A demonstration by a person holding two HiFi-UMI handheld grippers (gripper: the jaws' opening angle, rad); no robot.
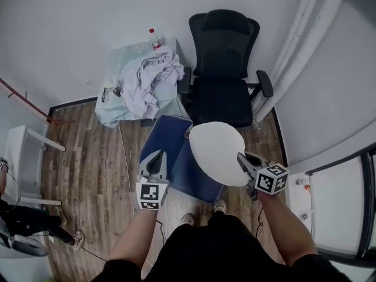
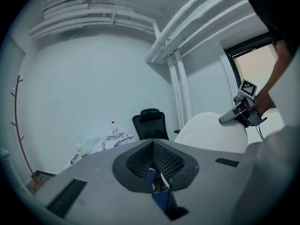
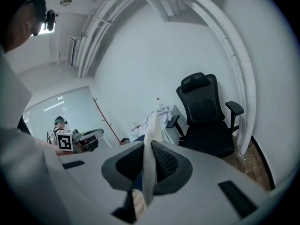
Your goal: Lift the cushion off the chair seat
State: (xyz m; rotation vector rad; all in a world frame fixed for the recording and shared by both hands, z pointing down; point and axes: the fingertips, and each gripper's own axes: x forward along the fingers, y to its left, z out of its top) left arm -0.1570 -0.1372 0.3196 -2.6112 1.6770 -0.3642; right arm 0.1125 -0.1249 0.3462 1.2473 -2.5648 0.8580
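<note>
As seen from the head view, scene: two cushions are held up in front of a black office chair [image 1: 222, 69] by a person standing on a wood floor [image 1: 94, 157].
Left gripper [image 1: 155, 157]: clamped on the near left edge of the blue cushion [image 1: 182, 170]; in the left gripper view the jaws [image 2: 154, 172] are seen nearly together with blue fabric [image 2: 161, 198] pinched between them.
Right gripper [image 1: 242, 158]: closed on the right rim of the white round cushion [image 1: 216, 151]; in the right gripper view a thin white edge [image 3: 149, 144] is squeezed between the jaws [image 3: 145, 170].
Cushion place: both are held clear of the chair seat [image 1: 222, 101], between the person and the chair.
Cushion relation: the white one is laid over the blue one's right side; whether they are joined cannot be told.
Blue cushion pose: tilted, far edge toward the chair.
Chair seat: bare, black, armrests on both sides.
Chair in gripper views: seen beyond the jaws [image 2: 151, 123] [image 3: 206, 116].
Table [image 1: 117, 57]: left of the chair, against the wall, pale cover.
White cloth pile [image 1: 150, 81]: heaped on the table.
Bottle [image 1: 155, 39]: red cap, upright at the table's back edge.
Pipes [image 1: 299, 46]: white, run along the wall right of the chair.
</note>
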